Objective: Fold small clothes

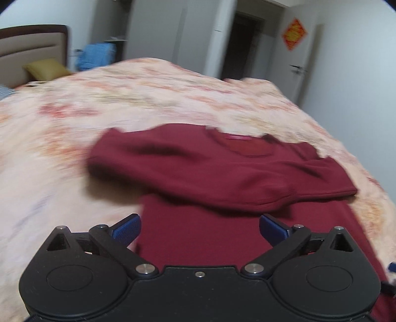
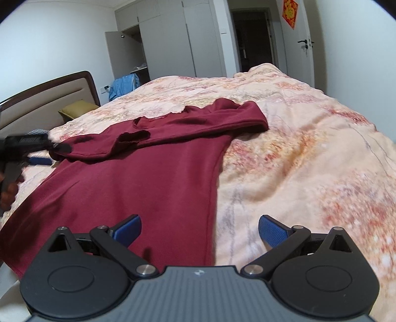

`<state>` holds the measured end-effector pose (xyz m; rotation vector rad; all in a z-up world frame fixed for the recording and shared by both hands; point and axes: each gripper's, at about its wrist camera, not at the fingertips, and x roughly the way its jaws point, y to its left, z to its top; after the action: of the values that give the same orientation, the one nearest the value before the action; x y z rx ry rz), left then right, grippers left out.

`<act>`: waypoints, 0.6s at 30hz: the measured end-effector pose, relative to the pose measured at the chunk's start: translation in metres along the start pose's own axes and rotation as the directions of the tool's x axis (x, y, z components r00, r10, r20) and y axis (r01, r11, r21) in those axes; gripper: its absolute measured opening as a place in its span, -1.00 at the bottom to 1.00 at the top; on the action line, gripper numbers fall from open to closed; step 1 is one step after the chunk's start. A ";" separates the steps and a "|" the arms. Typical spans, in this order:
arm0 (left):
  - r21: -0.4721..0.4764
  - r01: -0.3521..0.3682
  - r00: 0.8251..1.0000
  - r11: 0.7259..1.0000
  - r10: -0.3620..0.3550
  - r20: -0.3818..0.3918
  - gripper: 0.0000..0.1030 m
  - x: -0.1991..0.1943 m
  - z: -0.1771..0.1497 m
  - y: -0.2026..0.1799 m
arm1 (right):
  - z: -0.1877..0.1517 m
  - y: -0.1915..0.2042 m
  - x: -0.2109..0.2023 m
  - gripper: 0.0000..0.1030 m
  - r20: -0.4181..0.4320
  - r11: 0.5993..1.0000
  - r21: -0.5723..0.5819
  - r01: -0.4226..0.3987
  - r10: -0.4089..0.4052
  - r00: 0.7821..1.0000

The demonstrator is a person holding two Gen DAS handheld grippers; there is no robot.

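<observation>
Floral bedspread (image 2: 309, 161) under maroon top (image 2: 148, 178), just ahead of both wide-open, empty grippers (image 1: 200, 229) (image 2: 200, 229)

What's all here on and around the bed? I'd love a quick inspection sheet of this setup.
Surface: bed with floral peach bedspread, rumpled.
Job's things: dark red top lying flat, one sleeve folded across the chest.
Clutter: mustard pillow by the headboard; blue cloth beyond the bed.
Grippers: left gripper open over the top; right gripper open, holding nothing.
Cables: nothing seen.
Surroundings: grey wardrobe, open doorway, white door with red decoration.
</observation>
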<state>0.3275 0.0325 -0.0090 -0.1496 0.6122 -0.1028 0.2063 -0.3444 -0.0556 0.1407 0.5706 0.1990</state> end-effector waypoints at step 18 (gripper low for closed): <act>-0.099 -0.192 0.977 0.976 0.199 0.071 0.99 0.034 0.077 0.106 | 0.114 0.067 0.132 1.00 -0.025 0.962 -0.049 -0.268 0.267 0.963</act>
<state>0.4056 0.1406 0.0158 -0.1808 0.5484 0.1216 0.3673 -0.2585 -0.0165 0.1659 0.5636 0.4781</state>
